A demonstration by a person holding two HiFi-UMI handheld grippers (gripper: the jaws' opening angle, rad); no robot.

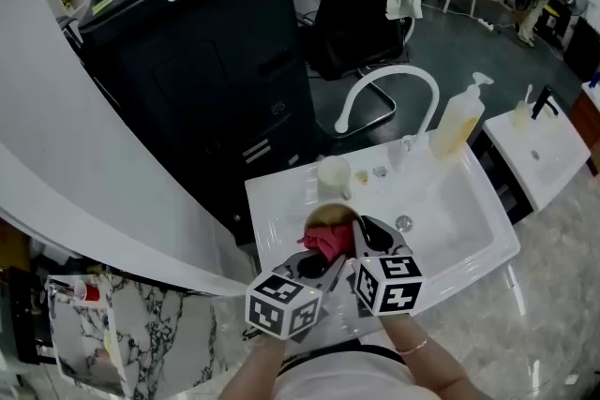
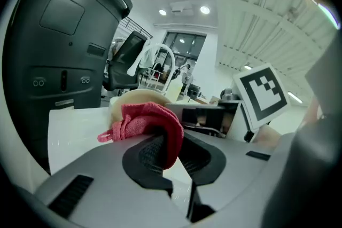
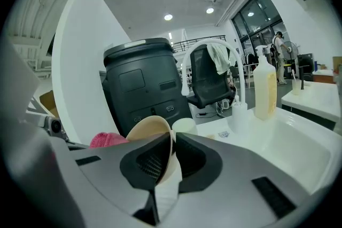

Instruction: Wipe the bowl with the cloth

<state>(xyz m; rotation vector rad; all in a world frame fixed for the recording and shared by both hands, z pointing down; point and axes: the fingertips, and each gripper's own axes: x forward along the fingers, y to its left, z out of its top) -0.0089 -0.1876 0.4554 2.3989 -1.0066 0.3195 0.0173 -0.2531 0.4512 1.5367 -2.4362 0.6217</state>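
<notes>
bowl [image 3: 149, 128] rim pinched in right gripper [image 3: 172, 139] reads only in right gripper view.

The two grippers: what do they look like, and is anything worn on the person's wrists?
The left gripper and the right gripper have grey bodies and black ribbed pads. Each carries a white cube with black square markers. A thin bracelet circles the right wrist.

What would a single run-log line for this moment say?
left gripper: shut on cloth | right gripper: shut on bowl rim | cloth at bowl, over sink | step: wiping
</notes>
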